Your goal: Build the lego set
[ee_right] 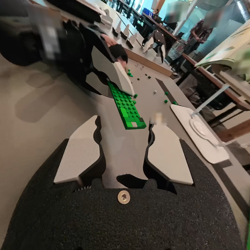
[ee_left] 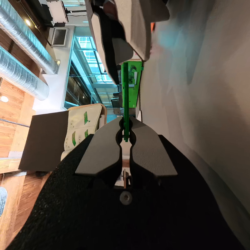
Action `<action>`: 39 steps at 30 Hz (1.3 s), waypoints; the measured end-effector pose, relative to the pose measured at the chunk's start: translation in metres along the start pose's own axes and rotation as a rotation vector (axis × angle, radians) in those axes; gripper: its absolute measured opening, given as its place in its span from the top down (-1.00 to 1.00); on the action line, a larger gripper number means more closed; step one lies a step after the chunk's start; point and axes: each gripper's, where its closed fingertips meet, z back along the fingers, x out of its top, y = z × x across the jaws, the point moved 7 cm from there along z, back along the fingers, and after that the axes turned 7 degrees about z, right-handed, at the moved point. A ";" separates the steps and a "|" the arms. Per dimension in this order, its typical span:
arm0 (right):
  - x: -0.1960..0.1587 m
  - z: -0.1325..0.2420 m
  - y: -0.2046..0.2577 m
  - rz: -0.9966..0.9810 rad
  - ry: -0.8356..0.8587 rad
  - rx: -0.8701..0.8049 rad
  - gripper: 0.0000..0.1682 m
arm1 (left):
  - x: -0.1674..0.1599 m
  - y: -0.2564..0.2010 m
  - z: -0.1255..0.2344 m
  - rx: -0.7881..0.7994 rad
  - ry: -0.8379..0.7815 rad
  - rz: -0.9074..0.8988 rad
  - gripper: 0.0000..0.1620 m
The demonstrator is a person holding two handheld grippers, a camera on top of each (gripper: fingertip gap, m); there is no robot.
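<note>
The left gripper [ee_left: 126, 129] is pinching the near end of a green plate [ee_left: 126, 102] edge-on between its two fingers [ee_left: 106, 140], at the centre of the left wrist view. In the right wrist view the same plate [ee_right: 127, 106] is showing its studded face, with flat tiles at its near end, and is running from the left gripper [ee_right: 115, 86] at centre frame down toward the lower middle, raised above the worktop [ee_right: 146, 94]. The right gripper [ee_right: 125, 124] is holding nothing, its fingers [ee_right: 82, 147] spread apart just short of the plate's near end. Small green pieces [ee_right: 166, 101] are lying scattered on the worktop to the right of the plate. A white stand base [ee_right: 189, 127] is resting at right. An open instruction booklet [ee_left: 81, 128] is standing at left of centre in the left wrist view.
</note>
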 end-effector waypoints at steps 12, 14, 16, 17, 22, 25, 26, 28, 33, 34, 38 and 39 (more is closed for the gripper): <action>0.002 0.005 -0.005 -0.265 0.059 0.310 0.28 | 0.018 -0.007 0.003 -0.030 -0.105 -0.081 0.95; 0.003 0.005 -0.004 -0.286 0.044 0.331 0.38 | 0.020 -0.007 0.003 -0.030 -0.118 -0.079 0.95; 0.003 0.005 -0.003 -0.282 0.050 0.337 0.45 | 0.021 -0.007 0.003 -0.029 -0.119 -0.080 0.95; 0.003 0.005 -0.003 -0.279 0.048 0.339 0.51 | 0.021 -0.007 0.003 -0.029 -0.120 -0.078 0.95; 0.002 0.005 -0.003 -0.282 0.069 0.349 0.61 | 0.022 -0.008 0.003 -0.037 -0.126 -0.082 0.95; 0.002 0.005 -0.002 -0.262 0.072 0.356 0.62 | 0.022 -0.008 0.003 -0.041 -0.130 -0.077 0.95; 0.002 0.005 -0.002 -0.248 0.077 0.358 0.62 | 0.023 -0.009 0.003 -0.043 -0.130 -0.079 0.95; 0.001 0.005 -0.001 -0.214 0.084 0.363 0.62 | 0.023 -0.010 0.003 -0.049 -0.132 -0.084 0.95; -0.001 0.005 0.001 -0.165 0.096 0.376 0.62 | 0.025 -0.012 0.003 -0.063 -0.140 -0.096 0.95; -0.001 0.005 0.002 -0.153 0.096 0.377 0.62 | 0.025 -0.012 0.003 -0.064 -0.142 -0.097 0.95; -0.001 0.005 0.001 -0.124 0.096 0.364 0.62 | 0.025 -0.012 0.002 -0.067 -0.139 -0.093 0.94; 0.001 0.006 0.000 -0.112 0.076 0.346 0.64 | 0.025 -0.012 0.001 -0.068 -0.132 -0.087 0.95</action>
